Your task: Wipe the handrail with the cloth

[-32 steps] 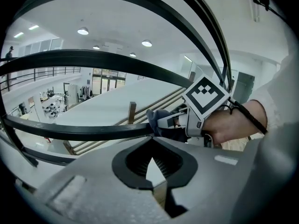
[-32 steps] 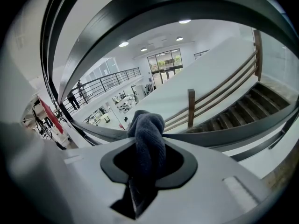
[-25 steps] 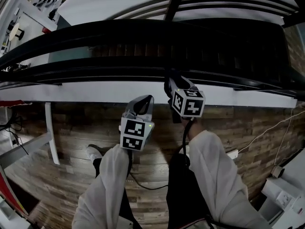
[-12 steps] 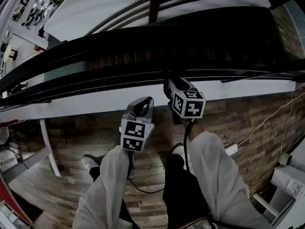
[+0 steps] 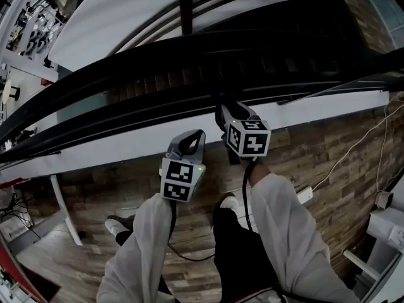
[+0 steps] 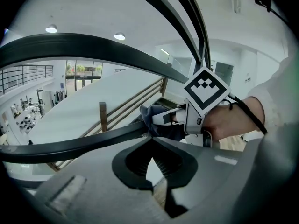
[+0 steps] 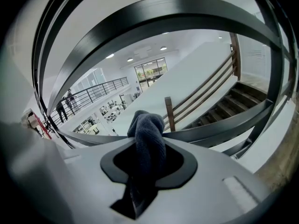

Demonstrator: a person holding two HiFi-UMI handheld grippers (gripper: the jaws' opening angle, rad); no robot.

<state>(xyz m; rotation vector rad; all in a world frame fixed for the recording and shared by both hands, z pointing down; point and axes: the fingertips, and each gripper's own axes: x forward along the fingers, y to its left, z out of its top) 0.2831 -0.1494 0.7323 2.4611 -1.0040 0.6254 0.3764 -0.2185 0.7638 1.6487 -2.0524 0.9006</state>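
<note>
Cloth (image 7: 145,125): dark grey-blue and bunched; I grip it upright in my right hand-held gripper (image 7: 148,148), where it touches the dark, curved handrail (image 7: 212,128).

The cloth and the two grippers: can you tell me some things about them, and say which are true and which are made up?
1. The right gripper is holding a dark cloth. True.
2. The left gripper is holding a cloth too. False: its jaws are together with nothing between them.
3. The cloth is lying on the floor. False: it is up against the handrail.
4. The handrail is white. False: it is black.
5. The person's sleeves are light-coloured. True.
</note>
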